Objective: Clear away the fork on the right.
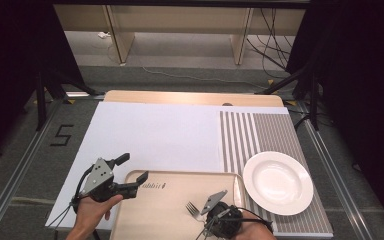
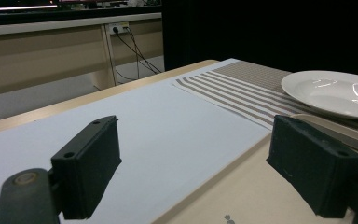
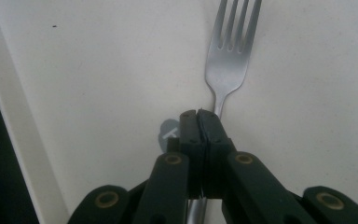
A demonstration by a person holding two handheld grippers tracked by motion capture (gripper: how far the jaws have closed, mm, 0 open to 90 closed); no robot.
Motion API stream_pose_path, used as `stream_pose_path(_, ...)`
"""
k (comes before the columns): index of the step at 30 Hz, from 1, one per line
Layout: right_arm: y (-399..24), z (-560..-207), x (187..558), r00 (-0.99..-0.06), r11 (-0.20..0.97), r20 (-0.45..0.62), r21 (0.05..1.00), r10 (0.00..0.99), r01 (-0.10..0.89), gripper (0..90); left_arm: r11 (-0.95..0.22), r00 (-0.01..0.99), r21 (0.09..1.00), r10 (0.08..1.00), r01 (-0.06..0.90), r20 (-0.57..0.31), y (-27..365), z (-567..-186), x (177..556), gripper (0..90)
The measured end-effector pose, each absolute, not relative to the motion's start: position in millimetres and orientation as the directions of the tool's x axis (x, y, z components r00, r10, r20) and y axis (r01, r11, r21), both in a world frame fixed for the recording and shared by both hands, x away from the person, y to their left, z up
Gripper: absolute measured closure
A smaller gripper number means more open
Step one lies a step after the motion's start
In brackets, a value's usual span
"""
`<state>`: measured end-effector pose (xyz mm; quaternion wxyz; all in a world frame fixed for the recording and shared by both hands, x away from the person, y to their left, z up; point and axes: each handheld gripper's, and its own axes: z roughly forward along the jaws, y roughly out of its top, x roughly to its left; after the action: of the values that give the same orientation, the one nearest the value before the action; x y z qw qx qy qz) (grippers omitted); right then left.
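**Fork pinched on the tray**

The right gripper (image 3: 199,116) has its jaws pressed together on the handle of the fork (image 3: 228,51), which lies on the wooden tray (image 1: 150,210) near the table's front edge, tines pointing away from the gripper. The left gripper (image 1: 125,172) hovers at the tray's far left corner, jaws spread wide and holding nothing. A white plate (image 1: 278,182) sits on the striped mat (image 1: 260,132) beside the tray's right edge.

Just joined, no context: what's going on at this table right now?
A person is working with two handheld grippers. The right gripper is shut on the handle of a fork, which lies over a beige tray. The left gripper is open, its jaws straddling the tray's far left corner without gripping it. A white plate sits empty on a striped placemat to the right.
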<state>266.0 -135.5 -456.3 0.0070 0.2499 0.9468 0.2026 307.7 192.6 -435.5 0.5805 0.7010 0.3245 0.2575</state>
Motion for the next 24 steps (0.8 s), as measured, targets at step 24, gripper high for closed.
stream_pose_path(24, -151, -458, 277, -0.85, 0.782, 0.042, 0.37, 0.525, 0.501, 90.0, -0.114, 0.659, 0.981, 0.752, 0.16, -0.02, 193, -435, 308, 15.9)
